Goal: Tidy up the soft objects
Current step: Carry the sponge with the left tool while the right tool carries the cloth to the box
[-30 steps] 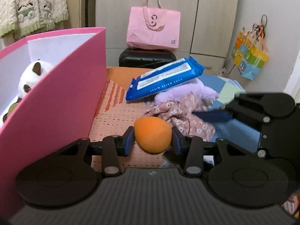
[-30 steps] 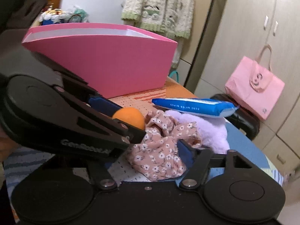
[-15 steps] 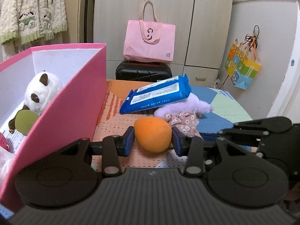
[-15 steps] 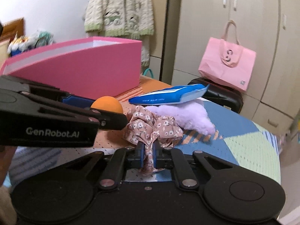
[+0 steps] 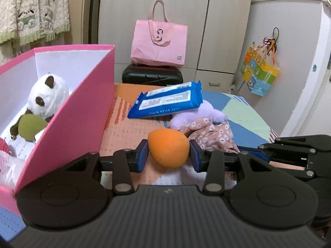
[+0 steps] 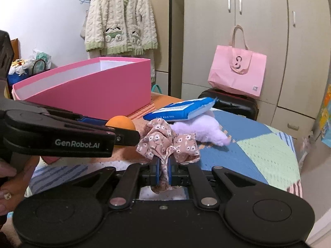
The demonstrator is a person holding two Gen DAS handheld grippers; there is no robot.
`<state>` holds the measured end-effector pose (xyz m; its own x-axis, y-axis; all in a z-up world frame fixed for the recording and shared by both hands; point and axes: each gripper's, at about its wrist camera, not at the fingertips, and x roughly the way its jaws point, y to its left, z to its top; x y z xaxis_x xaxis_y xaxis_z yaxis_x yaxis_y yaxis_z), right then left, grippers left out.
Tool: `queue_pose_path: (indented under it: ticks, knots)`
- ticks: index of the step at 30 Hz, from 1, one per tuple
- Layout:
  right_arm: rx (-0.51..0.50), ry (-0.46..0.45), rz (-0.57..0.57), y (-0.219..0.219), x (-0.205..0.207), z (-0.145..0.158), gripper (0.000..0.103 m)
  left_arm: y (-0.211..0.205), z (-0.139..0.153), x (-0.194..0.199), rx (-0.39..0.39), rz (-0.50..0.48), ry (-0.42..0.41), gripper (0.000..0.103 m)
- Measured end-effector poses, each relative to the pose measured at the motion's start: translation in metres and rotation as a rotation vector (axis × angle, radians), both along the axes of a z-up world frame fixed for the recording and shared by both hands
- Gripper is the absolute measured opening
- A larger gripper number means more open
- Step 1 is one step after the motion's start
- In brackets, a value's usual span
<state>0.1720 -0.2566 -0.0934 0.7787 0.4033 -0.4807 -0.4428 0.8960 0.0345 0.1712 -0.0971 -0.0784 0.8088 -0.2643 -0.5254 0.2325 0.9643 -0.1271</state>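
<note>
My left gripper [image 5: 168, 158] is shut on an orange egg-shaped sponge [image 5: 168, 150], held above the mat beside the pink box [image 5: 82, 111]. The box holds a white plush panda [image 5: 48, 96] and a green sponge [image 5: 31, 127]. My right gripper [image 6: 163, 170] is shut on a pink floral scrunchie [image 6: 167, 142] and holds it above the mat. A purple plush [image 6: 202, 129] lies on the table under a blue wipes pack [image 6: 182, 109]. The left gripper and the orange sponge [image 6: 121, 122] show at the left of the right wrist view.
A colourful knitted mat [image 6: 258, 150] covers the table. Behind it stand a black case [image 5: 152, 75] with a pink tote bag [image 5: 159, 43] on top, and cupboards. A cream cardigan [image 6: 121, 18] hangs on the wall.
Both grippers have risen. The right gripper closed on the floral scrunchie and lifted it off the mat. The left gripper kept hold of the orange sponge and now looks down into the pink box.
</note>
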Motion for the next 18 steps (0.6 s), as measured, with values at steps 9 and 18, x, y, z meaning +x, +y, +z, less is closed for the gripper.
queue_pose_path:
  ticks: [9,18]
  knots:
    - [0.117,0.069,-0.100,-0.012,-0.032,-0.011,0.009,0.009,-0.003,-0.025,-0.042,-0.060,0.041,0.041]
    - [0.223,0.128,-0.141,-0.013,-0.064,-0.017,0.009,0.018,-0.006,-0.043,-0.066,-0.103,0.111,0.041]
